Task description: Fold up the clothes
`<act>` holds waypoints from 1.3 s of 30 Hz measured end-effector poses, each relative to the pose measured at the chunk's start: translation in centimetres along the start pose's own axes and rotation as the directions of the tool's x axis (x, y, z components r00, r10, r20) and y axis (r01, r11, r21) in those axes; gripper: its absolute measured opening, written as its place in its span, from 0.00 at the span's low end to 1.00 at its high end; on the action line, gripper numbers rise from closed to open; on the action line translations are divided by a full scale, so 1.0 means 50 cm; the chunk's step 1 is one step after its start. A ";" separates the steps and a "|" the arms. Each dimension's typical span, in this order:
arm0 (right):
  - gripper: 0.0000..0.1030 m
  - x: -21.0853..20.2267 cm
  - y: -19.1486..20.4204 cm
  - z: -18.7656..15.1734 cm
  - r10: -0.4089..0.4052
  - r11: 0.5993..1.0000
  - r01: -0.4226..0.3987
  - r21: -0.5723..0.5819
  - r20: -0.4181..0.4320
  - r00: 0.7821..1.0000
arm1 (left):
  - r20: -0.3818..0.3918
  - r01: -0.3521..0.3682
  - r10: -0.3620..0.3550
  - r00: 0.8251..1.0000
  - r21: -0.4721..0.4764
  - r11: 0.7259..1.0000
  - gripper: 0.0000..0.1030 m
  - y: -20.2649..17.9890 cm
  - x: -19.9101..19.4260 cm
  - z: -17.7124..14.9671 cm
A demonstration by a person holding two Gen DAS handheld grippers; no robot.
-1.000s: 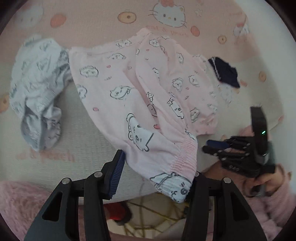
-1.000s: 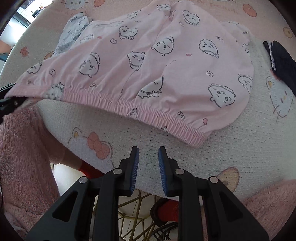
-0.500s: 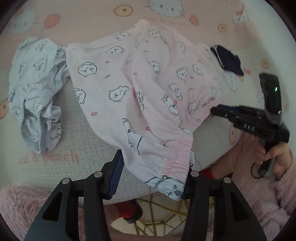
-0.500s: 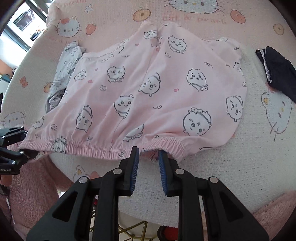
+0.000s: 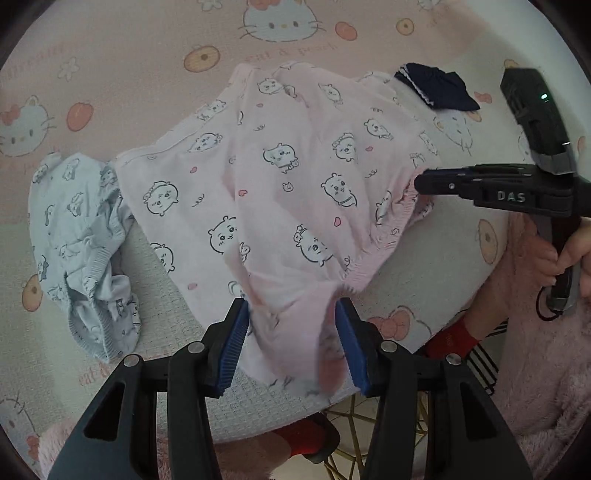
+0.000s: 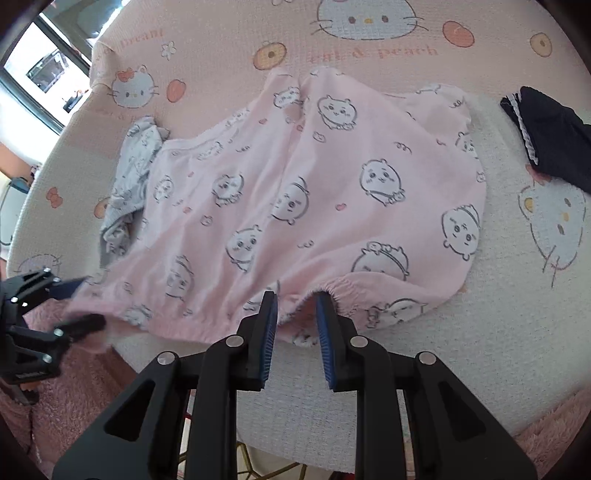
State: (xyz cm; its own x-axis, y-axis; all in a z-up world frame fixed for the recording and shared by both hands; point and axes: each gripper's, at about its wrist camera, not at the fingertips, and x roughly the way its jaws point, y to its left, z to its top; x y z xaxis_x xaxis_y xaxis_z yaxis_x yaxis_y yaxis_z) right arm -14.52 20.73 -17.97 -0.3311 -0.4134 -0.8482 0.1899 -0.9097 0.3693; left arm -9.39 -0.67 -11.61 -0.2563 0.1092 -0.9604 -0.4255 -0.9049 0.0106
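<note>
Cartoon-print cover (image 6: 406, 33); pink shorts (image 6: 314, 199) flat, waistband toward tongs.

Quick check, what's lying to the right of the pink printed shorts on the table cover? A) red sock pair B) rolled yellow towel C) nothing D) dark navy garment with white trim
D: the dark navy garment with white trim lies on the table cover just right of the pink shorts.

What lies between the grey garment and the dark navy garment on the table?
The pink shorts lie spread between the grey garment and the navy garment, as the right wrist view shows.
</note>
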 end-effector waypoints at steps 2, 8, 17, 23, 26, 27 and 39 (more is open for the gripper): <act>0.21 -0.005 0.020 0.002 0.033 0.999 -0.033 -0.028 0.024 0.999 | -0.046 -0.075 0.078 0.996 0.055 0.996 0.49 -0.011 0.034 0.015; 0.21 -0.002 0.025 -0.027 -0.073 0.995 0.072 -0.065 -0.009 0.997 | 0.008 0.001 -0.002 1.000 0.090 0.996 0.49 -0.038 0.041 0.041; 0.21 -0.003 -0.017 -0.071 -0.107 0.993 0.097 -0.071 -0.147 0.983 | -0.101 0.018 0.013 0.995 0.295 0.955 0.49 -0.106 0.128 -0.003; 0.22 0.033 0.028 -0.081 -0.081 0.982 0.046 -0.182 -0.187 0.979 | -0.037 0.006 0.000 0.999 0.156 0.988 0.20 -0.053 0.114 0.029; 0.22 0.046 0.043 -0.078 -0.072 0.977 0.031 -0.212 -0.185 0.980 | 0.000 0.010 -0.010 1.000 0.074 0.997 0.20 -0.016 0.087 0.049; 0.22 0.048 0.045 -0.074 -0.072 0.976 0.034 -0.214 -0.176 0.982 | 0.013 0.015 -0.016 1.000 0.063 0.998 0.20 -0.009 0.077 0.054; 0.22 0.058 0.000 -0.040 -0.087 0.992 0.074 -0.101 -0.132 0.988 | -0.044 -0.066 0.071 0.997 0.101 0.993 0.22 -0.017 0.119 0.045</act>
State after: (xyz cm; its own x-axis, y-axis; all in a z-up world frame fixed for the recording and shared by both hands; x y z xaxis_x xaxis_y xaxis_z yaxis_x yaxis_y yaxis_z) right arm -13.65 19.61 -21.19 -0.2218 -0.3243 -0.9196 0.2576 -0.9291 0.2655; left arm -12.51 1.69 -16.73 -0.2470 0.0267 -0.9686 -0.4932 -0.8639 0.1020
